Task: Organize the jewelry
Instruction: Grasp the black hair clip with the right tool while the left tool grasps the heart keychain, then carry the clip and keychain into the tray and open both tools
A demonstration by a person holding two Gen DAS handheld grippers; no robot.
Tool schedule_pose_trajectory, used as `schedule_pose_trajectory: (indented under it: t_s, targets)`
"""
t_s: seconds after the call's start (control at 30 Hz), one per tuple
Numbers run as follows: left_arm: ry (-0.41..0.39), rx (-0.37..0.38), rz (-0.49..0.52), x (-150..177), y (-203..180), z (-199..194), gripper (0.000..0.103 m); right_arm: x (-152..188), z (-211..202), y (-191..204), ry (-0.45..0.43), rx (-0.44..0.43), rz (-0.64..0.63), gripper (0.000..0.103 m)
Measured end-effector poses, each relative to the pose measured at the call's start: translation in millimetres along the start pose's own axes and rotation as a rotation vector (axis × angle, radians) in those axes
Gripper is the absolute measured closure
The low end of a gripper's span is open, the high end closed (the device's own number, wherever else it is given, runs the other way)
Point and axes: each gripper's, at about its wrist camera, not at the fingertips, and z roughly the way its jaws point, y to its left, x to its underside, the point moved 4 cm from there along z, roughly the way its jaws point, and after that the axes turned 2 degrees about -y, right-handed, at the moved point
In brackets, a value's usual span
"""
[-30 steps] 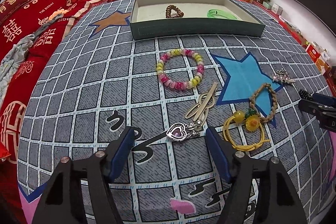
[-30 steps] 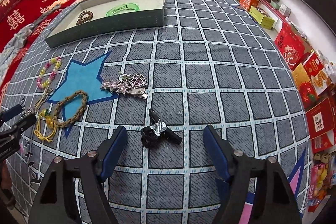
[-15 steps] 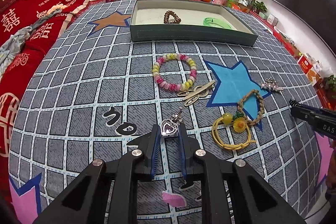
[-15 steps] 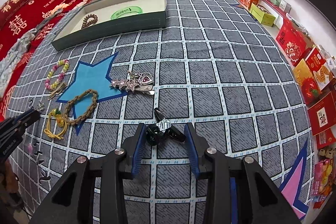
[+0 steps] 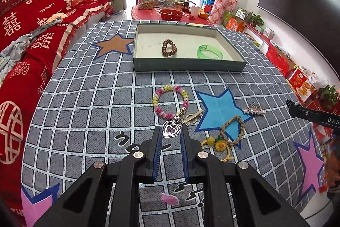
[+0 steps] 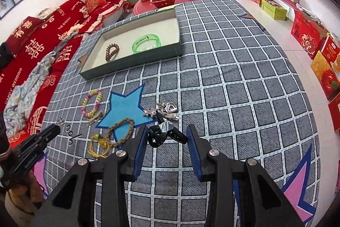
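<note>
Grey checked cloth with coloured stars covers the worktop (image 5: pixel 85 99), and a red-draped sofa (image 5: pixel 31 35) runs along the left tongs' far left. Left tongs (image 5: pixel 171 131) are drawn in tight, pinching a silver heart pendant (image 5: pixel 170 130) lifted clear at their tips. Just ahead of them lies a pink-and-yellow bead bracelet (image 5: pixel 170 102), and farther ahead stands a shallow box (image 5: pixel 187 66) holding a brown bead bracelet (image 5: pixel 169 48) and a green bangle (image 5: pixel 209 53). To their right rest a braided cord loop (image 5: pixel 232 130) and a yellow cord with fruit charms (image 5: pixel 216 145). Right tongs (image 6: pixel 166 137) are only part closed, their blue pads flanking a black hair clip (image 6: pixel 163 134); whether both pads touch it cannot be told. Just beyond the clip sits a silver star clip with a second heart (image 6: pixel 165 110).
</note>
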Motion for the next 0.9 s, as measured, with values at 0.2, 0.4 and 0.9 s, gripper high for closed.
schedule_pose_trajectory:
  t_s: [0.2,0.4,0.9]
  targets:
    - [-0.04,0.016,-0.006,-26,-5,-20,0.073,-26,-17,13,-0.032,-0.074,0.017,0.062]
    - [-0.053,0.025,-0.02,-59,-5,-24,0.073,-66,-27,27,-0.067,-0.108,0.006,0.062]
    - [-0.075,-0.001,-0.004,-173,15,75,0.073,-192,53,55,-0.052,-0.083,-0.004,0.062]
